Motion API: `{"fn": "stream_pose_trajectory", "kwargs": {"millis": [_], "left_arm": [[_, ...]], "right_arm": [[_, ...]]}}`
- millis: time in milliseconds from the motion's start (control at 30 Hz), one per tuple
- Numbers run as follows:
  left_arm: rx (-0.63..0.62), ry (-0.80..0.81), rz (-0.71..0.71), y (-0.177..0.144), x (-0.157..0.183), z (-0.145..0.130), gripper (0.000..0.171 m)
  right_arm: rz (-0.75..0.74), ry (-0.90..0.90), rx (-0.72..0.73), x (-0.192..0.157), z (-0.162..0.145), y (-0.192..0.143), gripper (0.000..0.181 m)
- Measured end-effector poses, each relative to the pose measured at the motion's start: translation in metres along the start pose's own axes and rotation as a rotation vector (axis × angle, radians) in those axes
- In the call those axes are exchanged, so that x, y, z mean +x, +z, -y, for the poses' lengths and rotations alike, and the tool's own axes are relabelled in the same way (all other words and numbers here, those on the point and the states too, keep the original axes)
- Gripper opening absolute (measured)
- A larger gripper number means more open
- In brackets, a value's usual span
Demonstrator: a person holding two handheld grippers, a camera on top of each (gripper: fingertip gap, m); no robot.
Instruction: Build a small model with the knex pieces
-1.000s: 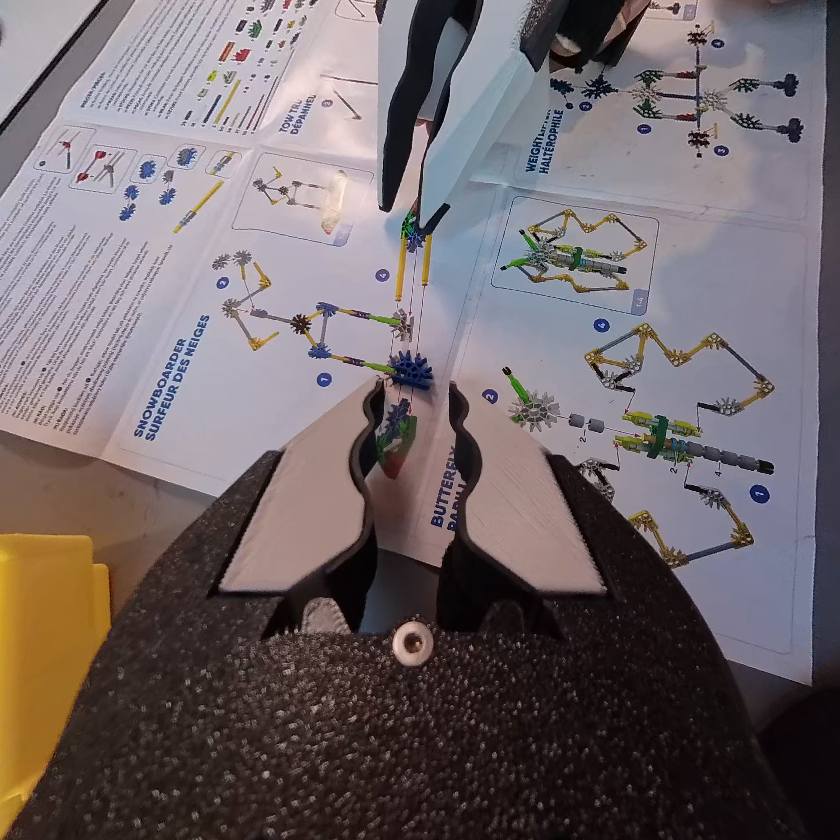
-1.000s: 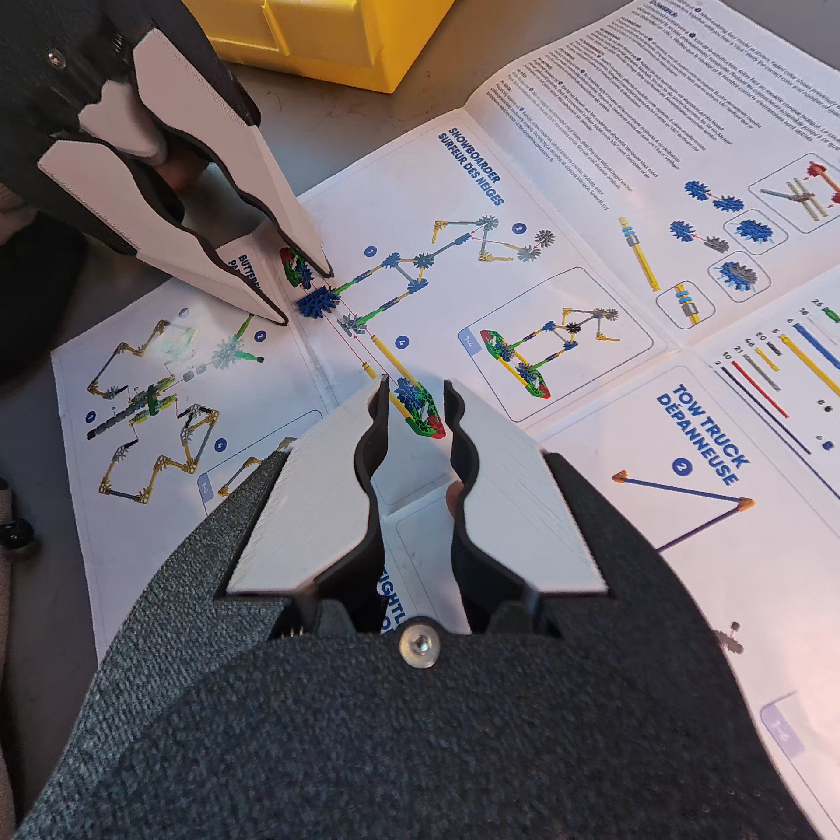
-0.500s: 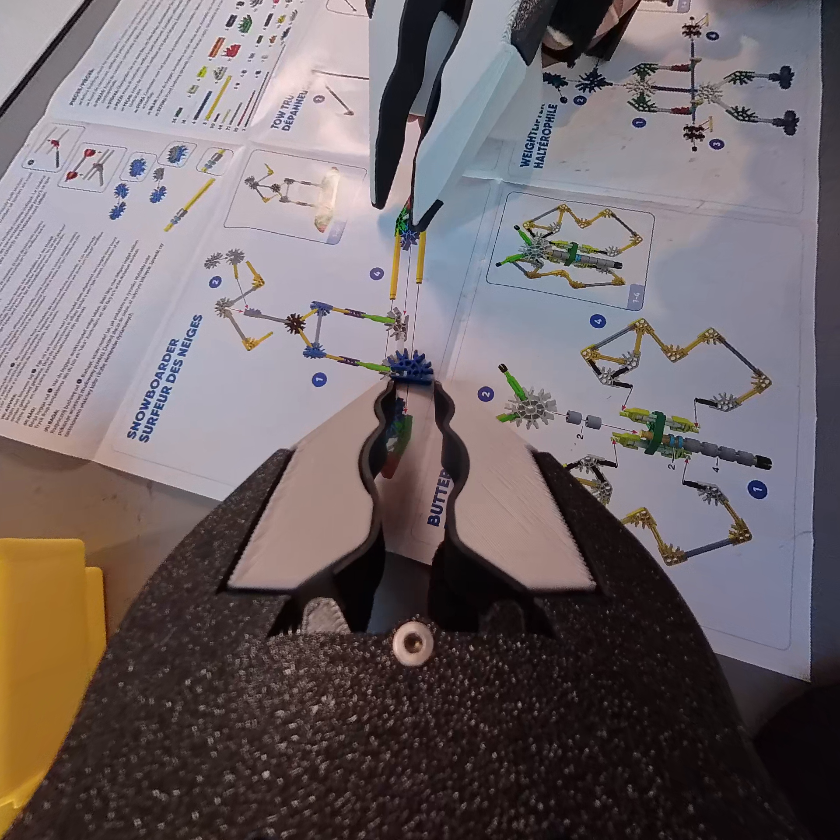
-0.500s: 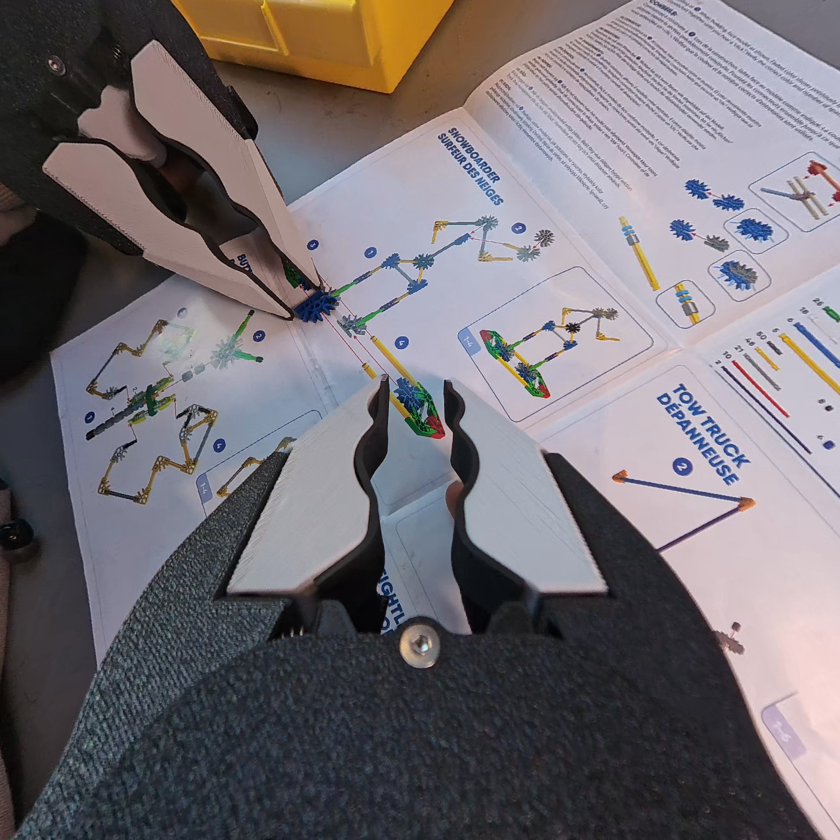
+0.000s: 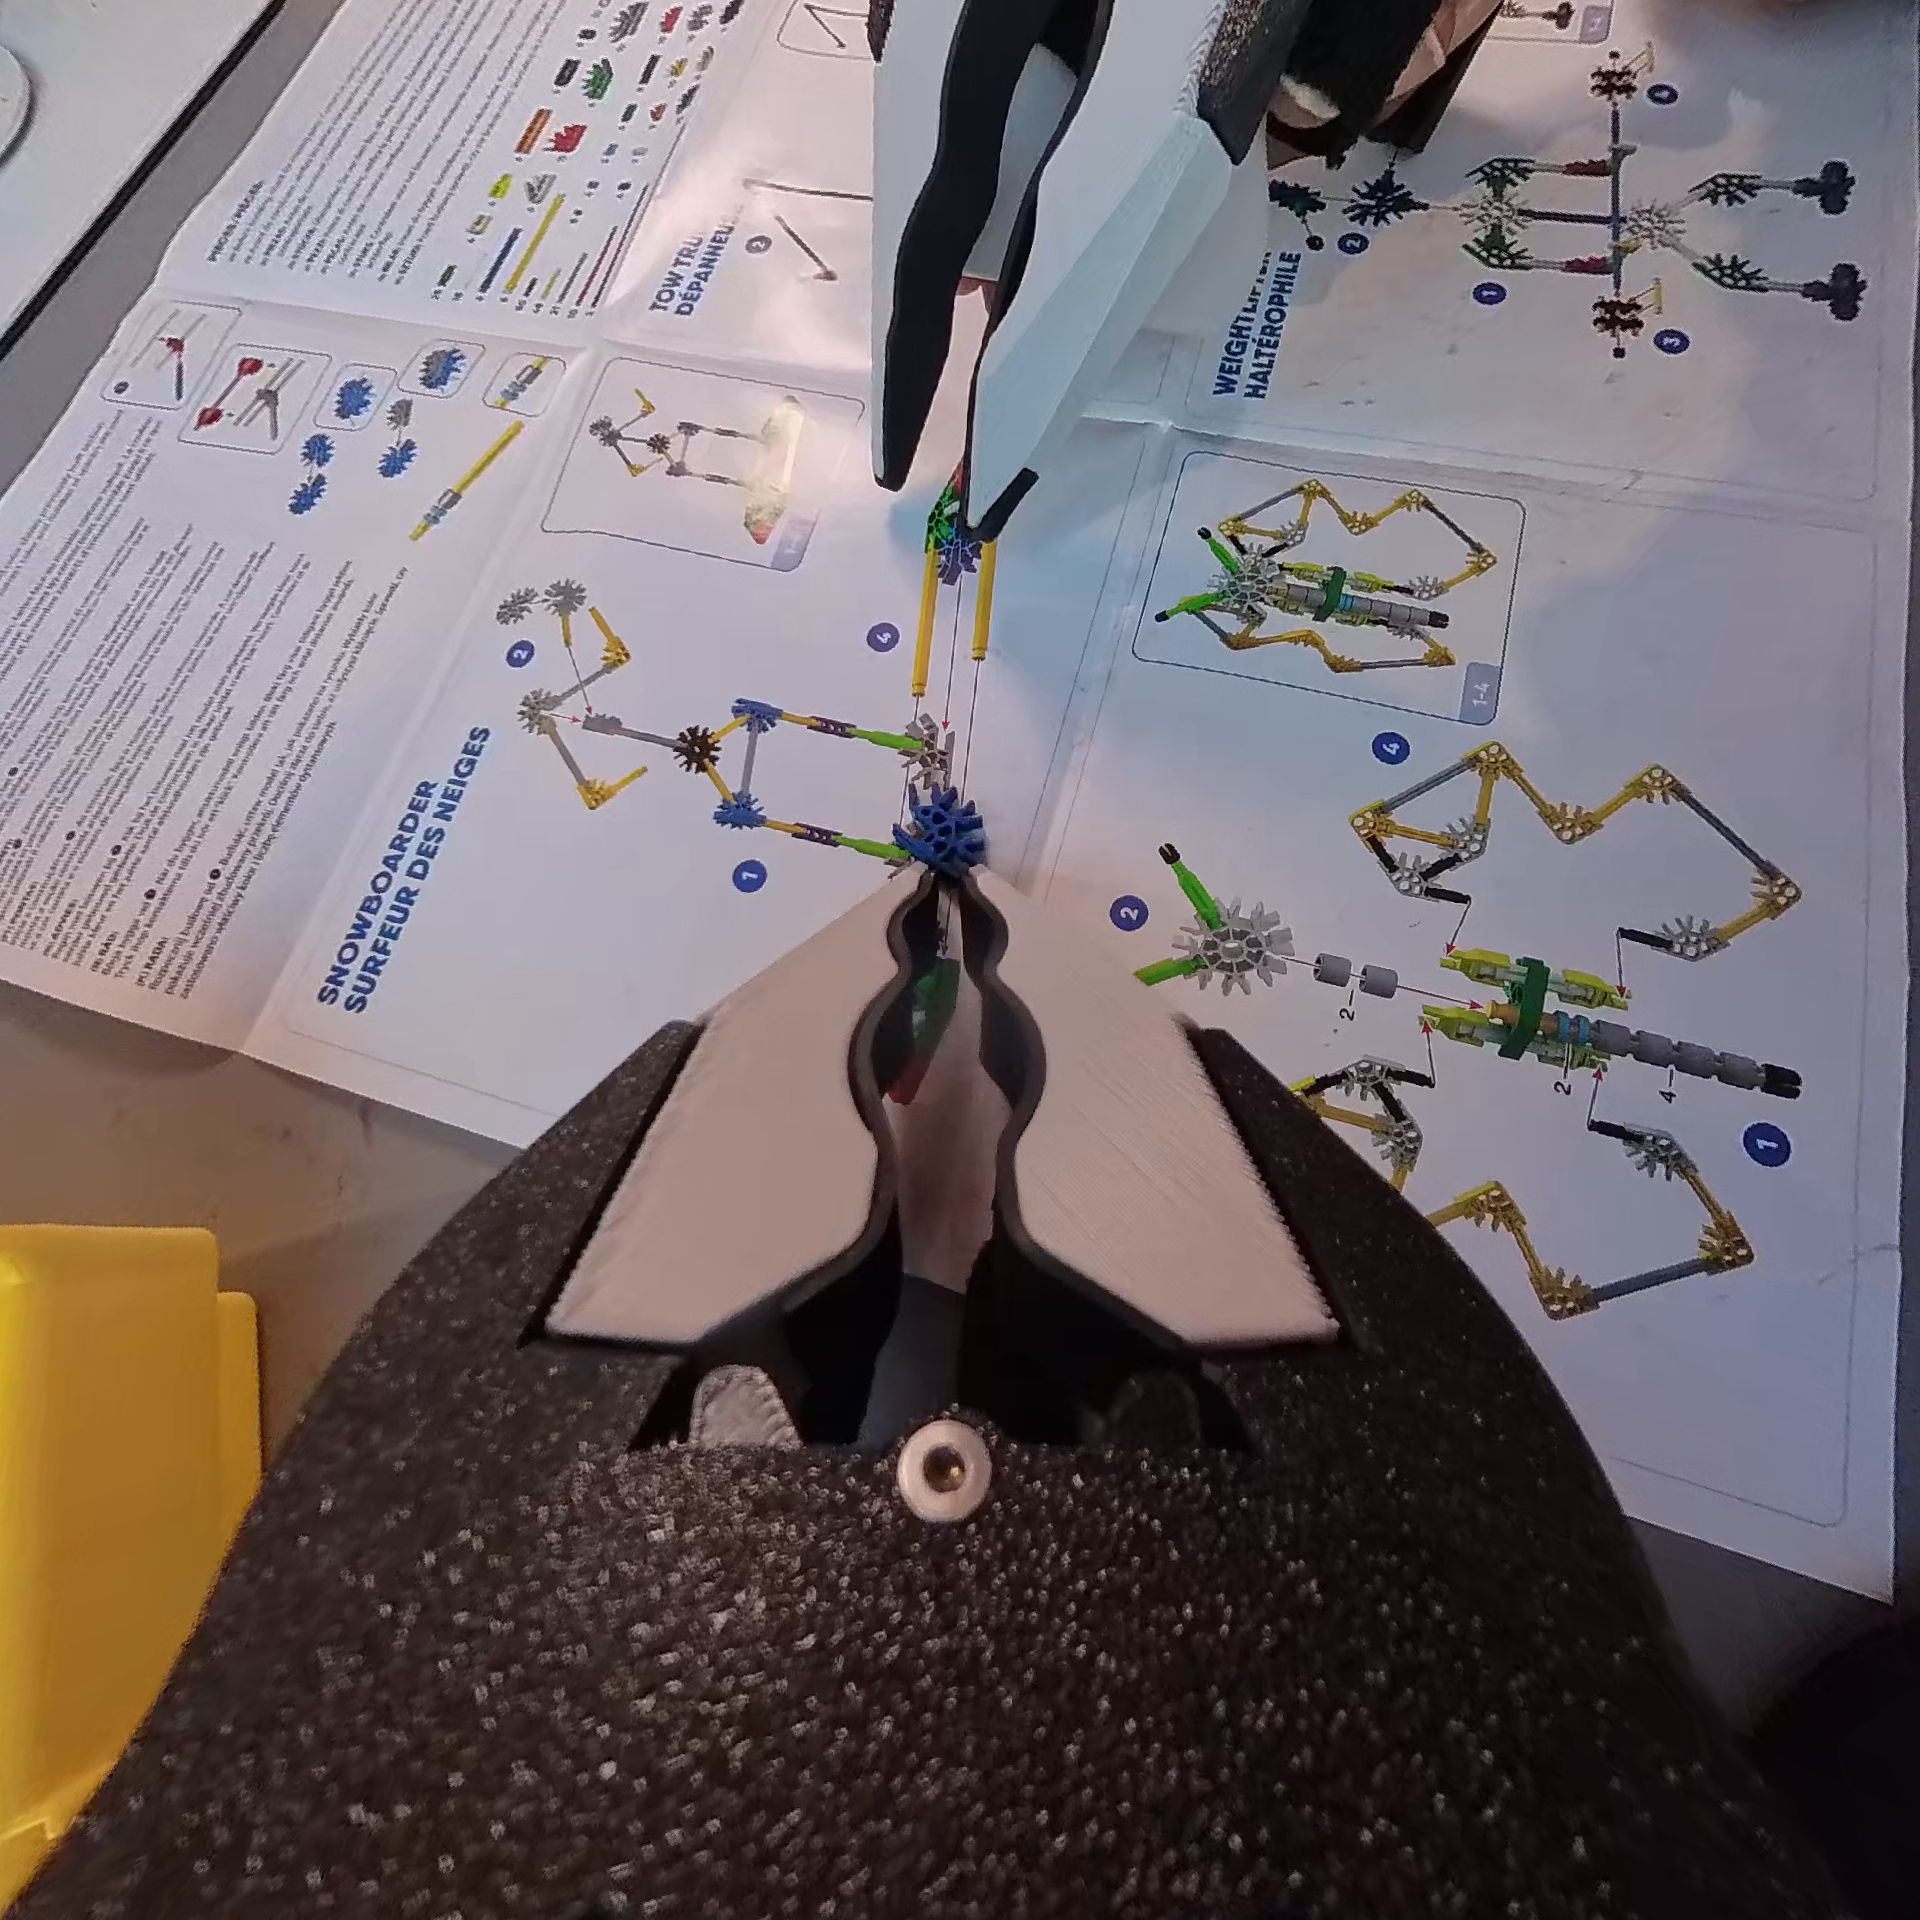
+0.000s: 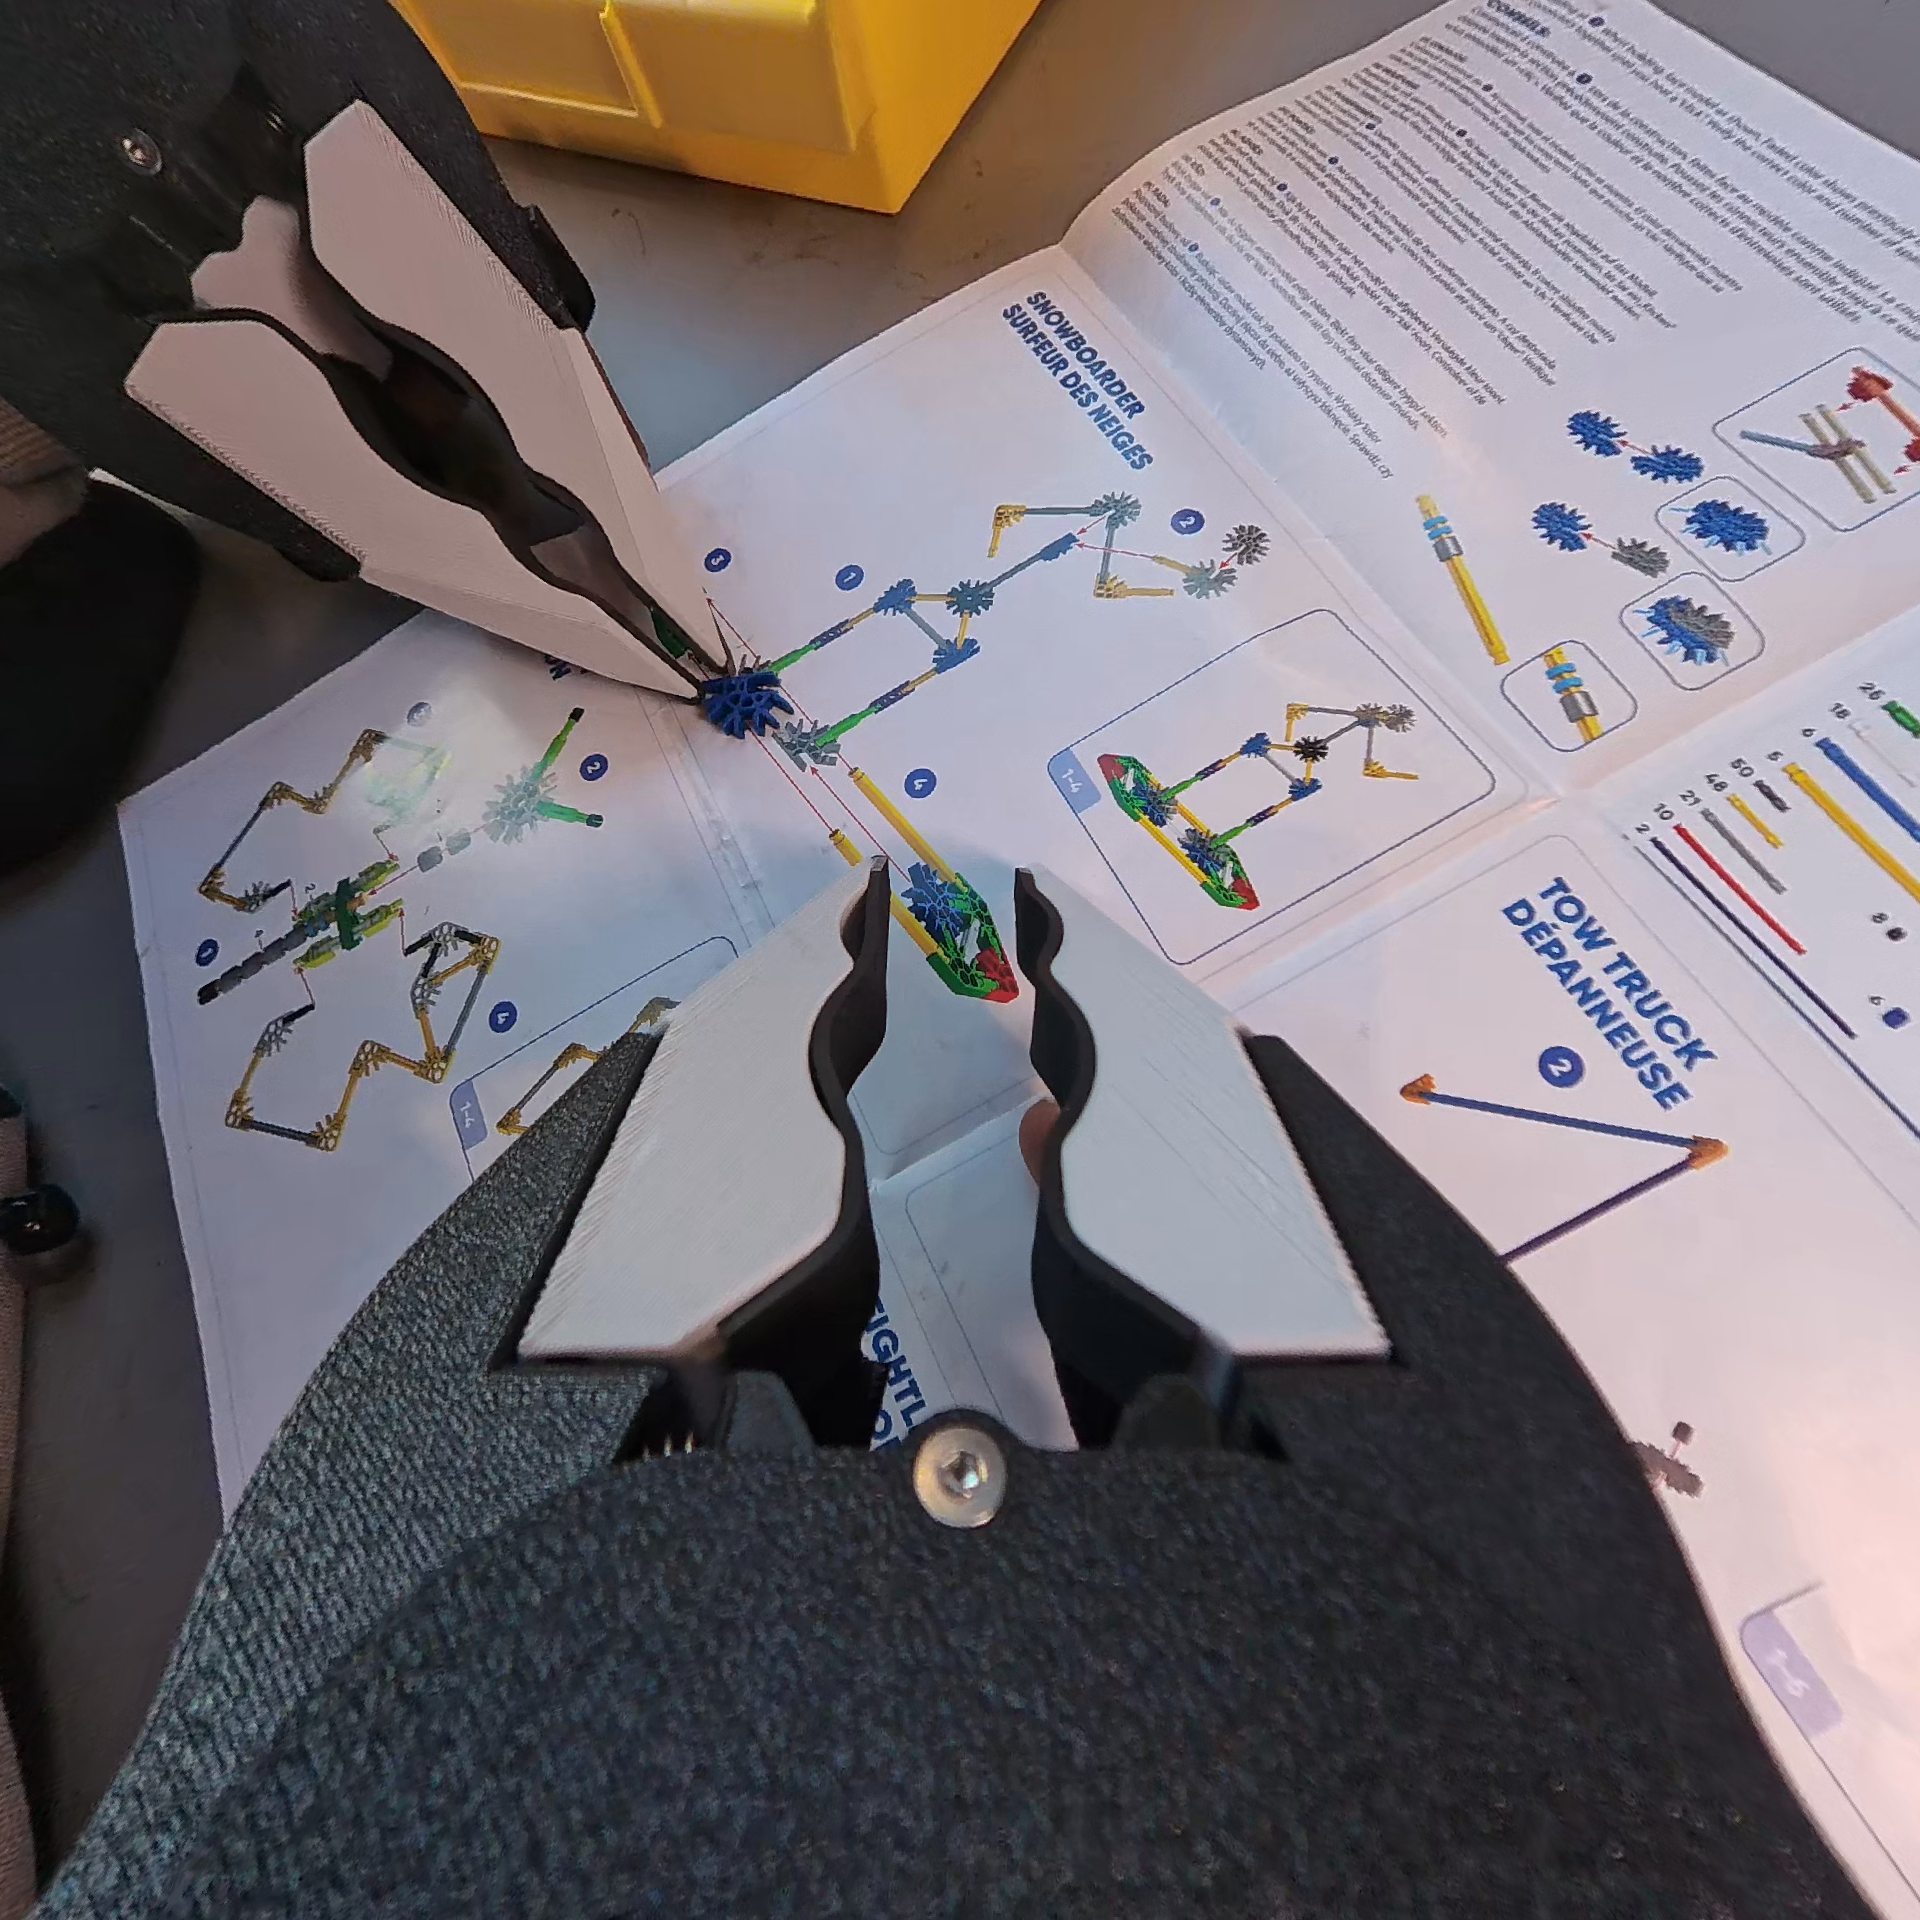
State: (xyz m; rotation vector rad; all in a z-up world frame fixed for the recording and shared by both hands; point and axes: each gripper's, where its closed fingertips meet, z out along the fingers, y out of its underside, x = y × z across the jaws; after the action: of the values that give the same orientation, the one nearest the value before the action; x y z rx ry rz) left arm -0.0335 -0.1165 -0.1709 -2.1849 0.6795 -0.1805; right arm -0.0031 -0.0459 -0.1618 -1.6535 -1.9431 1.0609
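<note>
A small blue snowflake-shaped connector lies on a large unfolded instruction sheet on a grey table. My left gripper is closed, and its tips pinch the near edge of the connector. The right wrist view shows the same: the left gripper comes in from the upper left with its tips on the connector. My right gripper is open and empty. It hovers over the sheet, a short way from the connector. It also shows at the top of the left wrist view.
A yellow plastic bin stands on the table just beyond the sheet's edge, and it shows at the lower left of the left wrist view. Bare grey table borders the sheet. The gap from one gripper's tips to the other's is roughly 9 cm.
My left gripper has moved forward to the blue connector and its jaws have closed from open to shut on it. The right gripper has stayed almost still and open.
</note>
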Motion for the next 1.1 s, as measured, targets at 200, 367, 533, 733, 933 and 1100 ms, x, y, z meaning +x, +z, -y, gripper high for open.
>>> {"fn": "stream_pose_trajectory", "kwargs": {"millis": [200,367,533,733,933,1100], "left_arm": [[0.013,-0.014,0.013,-0.001,-0.004,0.001,0.012],[0.011,-0.004,-0.007,0.000,0.000,0.002,0.012],[0.024,0.006,-0.040,0.000,0.007,0.005,0.012],[0.059,-0.008,-0.023,-0.004,0.002,0.010,0.011],[0.033,-0.015,0.027,0.000,-0.007,0.006,0.029],[0.029,-0.009,0.018,0.001,-0.005,0.005,0.029]], "right_arm": [[0.000,-0.002,-0.001,0.000,0.000,0.000,0.022],[0.000,-0.002,0.000,0.000,0.000,0.000,0.022],[0.000,-0.002,0.000,0.000,0.000,0.000,0.022],[0.000,-0.003,0.000,0.001,0.000,0.000,0.023],[0.001,-0.004,0.000,0.000,0.000,0.000,0.022],[0.003,-0.004,0.000,0.000,0.000,0.000,0.023]]}}
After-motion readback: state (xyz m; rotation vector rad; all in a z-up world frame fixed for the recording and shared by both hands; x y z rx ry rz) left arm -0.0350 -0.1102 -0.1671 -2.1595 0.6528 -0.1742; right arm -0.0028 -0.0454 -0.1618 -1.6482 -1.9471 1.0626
